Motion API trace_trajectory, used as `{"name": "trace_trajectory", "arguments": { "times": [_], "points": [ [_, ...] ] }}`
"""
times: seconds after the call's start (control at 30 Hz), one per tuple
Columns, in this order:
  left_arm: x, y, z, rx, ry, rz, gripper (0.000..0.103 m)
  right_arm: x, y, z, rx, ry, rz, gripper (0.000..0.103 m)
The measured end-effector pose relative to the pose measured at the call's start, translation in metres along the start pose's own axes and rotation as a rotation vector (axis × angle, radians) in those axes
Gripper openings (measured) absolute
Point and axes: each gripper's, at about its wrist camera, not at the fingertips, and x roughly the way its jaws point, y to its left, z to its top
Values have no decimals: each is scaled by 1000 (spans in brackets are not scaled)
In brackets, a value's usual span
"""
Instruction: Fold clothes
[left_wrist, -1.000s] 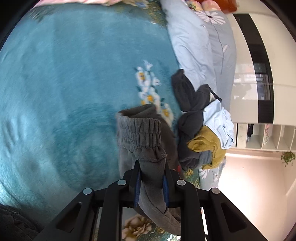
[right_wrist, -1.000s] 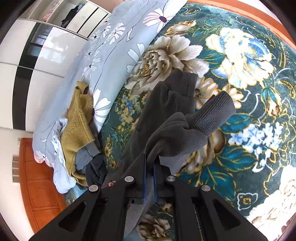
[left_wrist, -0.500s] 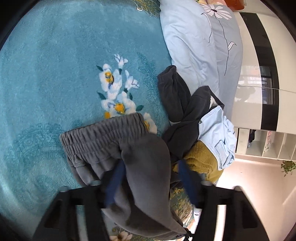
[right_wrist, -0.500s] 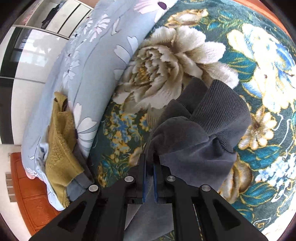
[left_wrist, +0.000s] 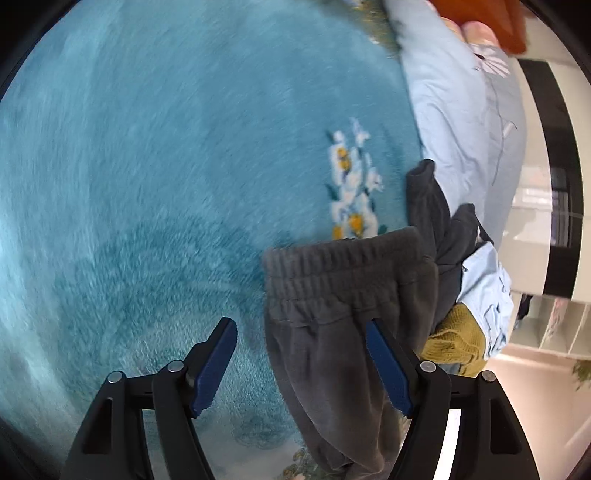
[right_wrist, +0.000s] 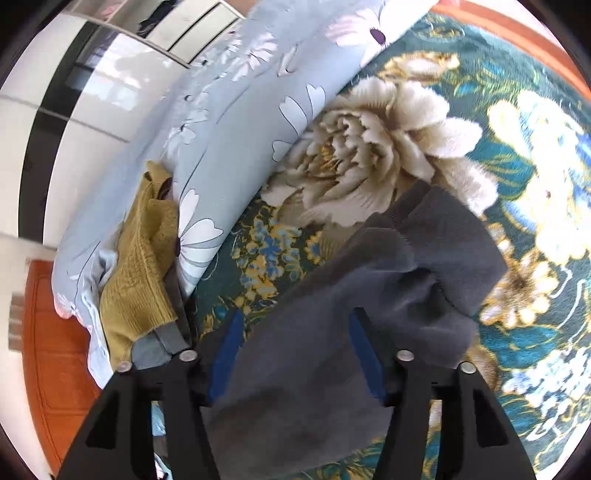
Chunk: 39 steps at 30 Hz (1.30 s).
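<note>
Your left gripper (left_wrist: 301, 363) has its jaws wide apart and holds nothing. The grey sweatpants (left_wrist: 340, 314) lie on the teal blanket (left_wrist: 147, 166), with the elastic waistband (left_wrist: 343, 258) just ahead of the blue pads (left_wrist: 216, 363); the cloth passes between the fingers, nearer to the right one, but it is not pinched. Just beside the waistband to the right you see a pile of clothes (left_wrist: 458, 280): dark pieces, a light blue one and a mustard knit.

Your right gripper (right_wrist: 295, 354) is also spread wide and grips nothing. The grey cloth (right_wrist: 369, 306) lies loose between its fingers on the flowered blanket (right_wrist: 535, 147). A pale blue quilt (right_wrist: 229, 129) lies to the left, with the mustard knit (right_wrist: 144, 258) resting against it.
</note>
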Motion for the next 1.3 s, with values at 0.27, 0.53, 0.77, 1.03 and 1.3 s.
{"name": "trace_trajectory", "arguments": {
  "times": [0.27,0.53,0.77,1.03,1.3],
  "points": [
    [27,-9,4,-4,8,21,72,-6,-73,-38,120,72,-53,66],
    [13,-26,3,36,-54,9,34,9,-104,-49,276,56,0,66],
    [-52,-13,39,66,-188,-54,32,18,-89,-51,233,65,72,67],
    [-121,73,90,-101,-309,14,32,59,-58,-78,204,172,120,68],
    [-119,83,61,-128,-322,-56,50,51,-34,-84,149,232,157,68]
  ]
}}
